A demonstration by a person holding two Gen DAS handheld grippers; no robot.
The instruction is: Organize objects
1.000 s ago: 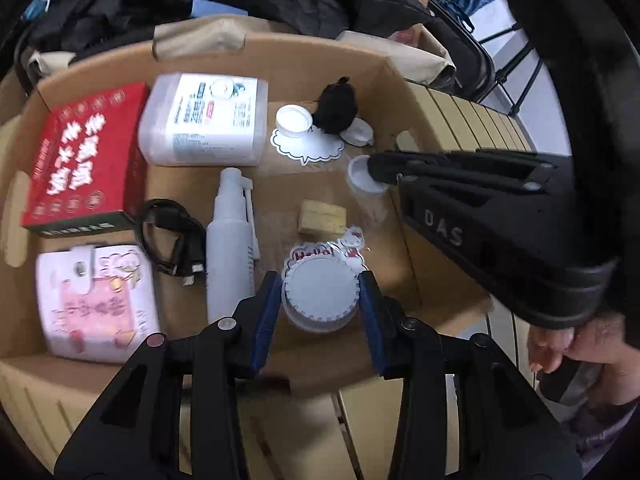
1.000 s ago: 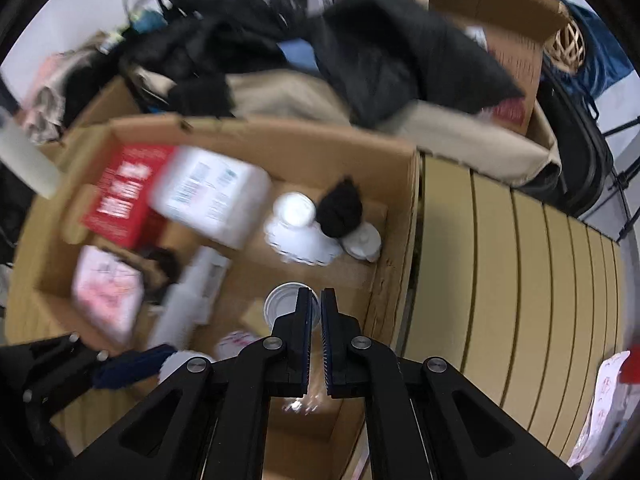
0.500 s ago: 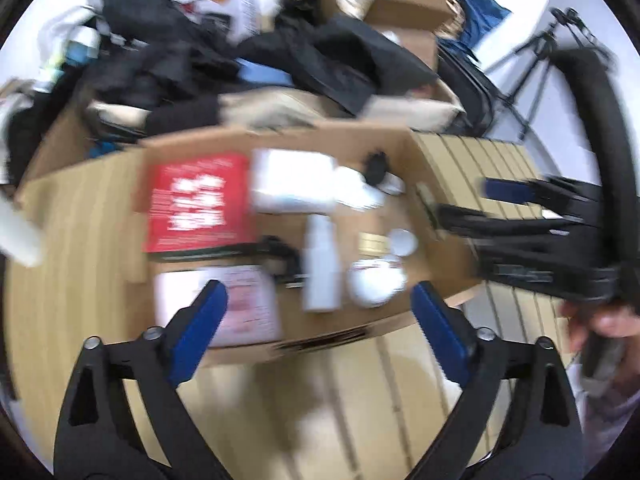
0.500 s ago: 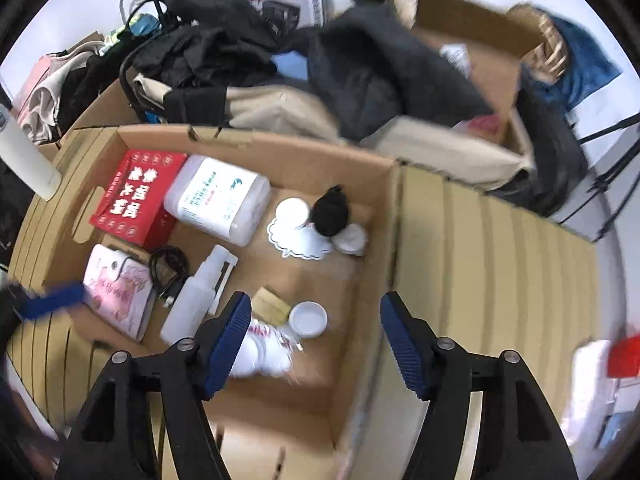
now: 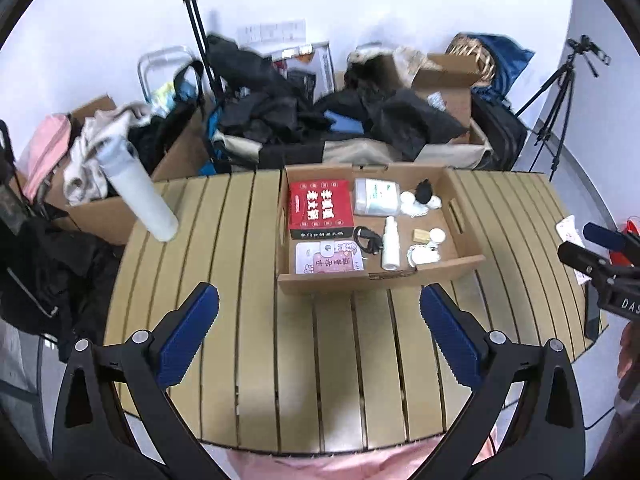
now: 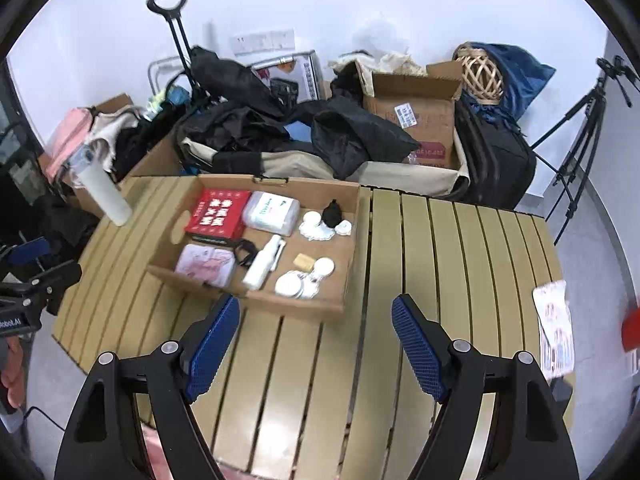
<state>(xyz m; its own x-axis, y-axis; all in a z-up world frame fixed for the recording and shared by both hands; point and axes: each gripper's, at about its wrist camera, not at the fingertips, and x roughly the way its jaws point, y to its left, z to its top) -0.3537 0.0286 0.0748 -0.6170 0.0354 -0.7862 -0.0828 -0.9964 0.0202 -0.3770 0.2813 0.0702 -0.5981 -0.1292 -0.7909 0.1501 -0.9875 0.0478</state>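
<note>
Here, both tongs hang above the slatted desk (image 5: 328, 360), on the near side of the shallow cardboard box (image 5: 380, 276) and well apart from it. The left tongs (image 5: 318, 336) stand wide apart with nothing between the blue pads (image 5: 188, 332); the right tongs (image 6: 316, 346) are likewise spread and empty.

Contents of the box, left wrist view: a red carton (image 5: 321, 208) with white characters lies flat in the far left corner, and a pink pouch (image 5: 328, 258) lies in front of it against the near wall. A translucent white bottle (image 5: 376, 197) lies on its side beside the carton along the far wall. A black cable (image 5: 367, 239) is coiled between the pouch and a white spray bottle (image 5: 390, 249), which lies on its side pointing away from the viewer. To the right of the spray bottle sit a small tan block (image 5: 421, 236), a small round white lid (image 5: 437, 235) and a larger round white jar (image 5: 423, 257) near the front wall. In the far right corner a black pom-like object (image 5: 424, 191) rests among small white pieces whose form cannot be resolved.

Outside the box, a white cylinder (image 5: 138, 192) stands tilted at the desk's far left edge. Printed paper (image 6: 554, 328) lies at the right edge of the desk in the right wrist view. Dark clothing (image 6: 280, 128) is heaped behind the desk, and a tripod (image 6: 584, 128) stands at the right.
</note>
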